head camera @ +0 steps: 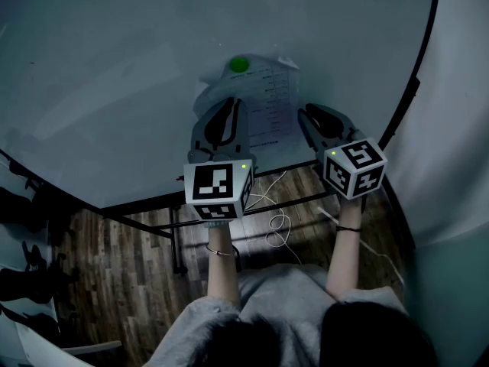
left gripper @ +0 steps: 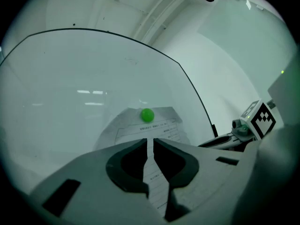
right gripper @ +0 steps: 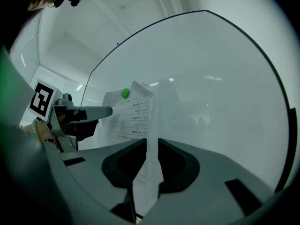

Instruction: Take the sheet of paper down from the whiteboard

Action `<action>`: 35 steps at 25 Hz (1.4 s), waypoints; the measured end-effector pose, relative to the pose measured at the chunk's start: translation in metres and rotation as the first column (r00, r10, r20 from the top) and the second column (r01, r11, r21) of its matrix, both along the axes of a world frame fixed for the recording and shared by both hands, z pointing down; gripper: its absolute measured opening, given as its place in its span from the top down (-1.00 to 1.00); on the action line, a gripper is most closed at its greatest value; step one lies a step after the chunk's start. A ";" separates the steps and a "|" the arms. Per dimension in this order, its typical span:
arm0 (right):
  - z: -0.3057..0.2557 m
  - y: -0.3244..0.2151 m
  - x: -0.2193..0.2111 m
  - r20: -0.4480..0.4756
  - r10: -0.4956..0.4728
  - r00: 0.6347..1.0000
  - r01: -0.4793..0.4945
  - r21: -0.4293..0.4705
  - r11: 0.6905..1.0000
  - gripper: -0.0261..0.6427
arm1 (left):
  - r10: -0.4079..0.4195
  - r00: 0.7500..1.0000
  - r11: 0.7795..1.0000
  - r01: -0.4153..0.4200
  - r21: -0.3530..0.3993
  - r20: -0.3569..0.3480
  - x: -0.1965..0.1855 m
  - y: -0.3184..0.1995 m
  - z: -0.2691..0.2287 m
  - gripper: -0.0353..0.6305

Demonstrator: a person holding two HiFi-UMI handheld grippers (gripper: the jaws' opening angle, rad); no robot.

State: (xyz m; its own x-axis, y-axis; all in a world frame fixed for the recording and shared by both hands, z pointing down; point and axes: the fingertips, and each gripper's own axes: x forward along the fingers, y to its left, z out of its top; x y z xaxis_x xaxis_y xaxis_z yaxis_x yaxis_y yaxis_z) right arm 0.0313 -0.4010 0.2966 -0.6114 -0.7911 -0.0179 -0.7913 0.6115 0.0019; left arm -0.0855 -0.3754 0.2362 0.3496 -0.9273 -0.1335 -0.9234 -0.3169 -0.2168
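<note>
My forearms (head camera: 221, 270) reach forward over a wooden floor (head camera: 137, 258), where a white cable (head camera: 276, 224) lies in loops. Each wrist wears a thin band. The marker cube (head camera: 218, 188) on my left claw (left gripper: 151, 140) and the marker cube (head camera: 353, 167) on my right claw (right gripper: 152, 141) carry black-and-white square patterns and no letters; a small green light glows on each.

My left claw's jaws stand a narrow slit apart. The sheet of paper (head camera: 267, 102) shows through the slit, and from above this claw lies over the sheet's lower left part. I cannot tell whether the pads touch it.

My right claw's jaws stand wider apart. The sheet's right edge lifts off the board towards me and stands in the gap, with nothing clamped on it.

The sheet is on the whiteboard (head camera: 114, 75), pinned near its top by a round green magnet (head camera: 240, 64); its upper right corner curls away from the surface. It is printed as a form, with a heading line and ruled rows of text, but the print is too small to read. The whiteboard has a thin black frame (head camera: 412, 75) and stands on a dark stand (head camera: 177, 235). Behind it is a pale wall.
</note>
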 end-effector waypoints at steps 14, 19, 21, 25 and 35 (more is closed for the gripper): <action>-0.008 0.009 -0.014 -0.002 -0.064 0.998 0.064 0.011 0.998 0.63 | -0.055 0.996 0.995 0.049 0.082 0.071 0.012 -0.004 -0.043 0.48; -0.007 0.007 -0.016 -0.005 -0.054 0.999 0.055 0.005 0.998 0.57 | -0.119 0.983 0.989 0.104 0.107 0.137 0.016 -0.012 -0.053 0.47; -0.006 0.006 -0.016 -0.002 -0.048 0.999 0.048 0.002 0.999 0.56 | -0.144 0.975 0.985 0.125 0.115 0.170 0.017 -0.014 -0.055 0.47; -0.008 0.004 -0.017 0.001 -0.042 0.999 0.042 0.002 0.999 0.56 | -0.175 0.962 0.981 0.152 0.125 0.209 0.019 -0.018 -0.055 0.47; -0.009 -0.002 -0.026 0.018 -0.086 0.996 0.086 0.003 0.996 0.57 | -0.214 0.939 0.971 0.176 0.160 0.269 0.024 -0.028 -0.047 0.47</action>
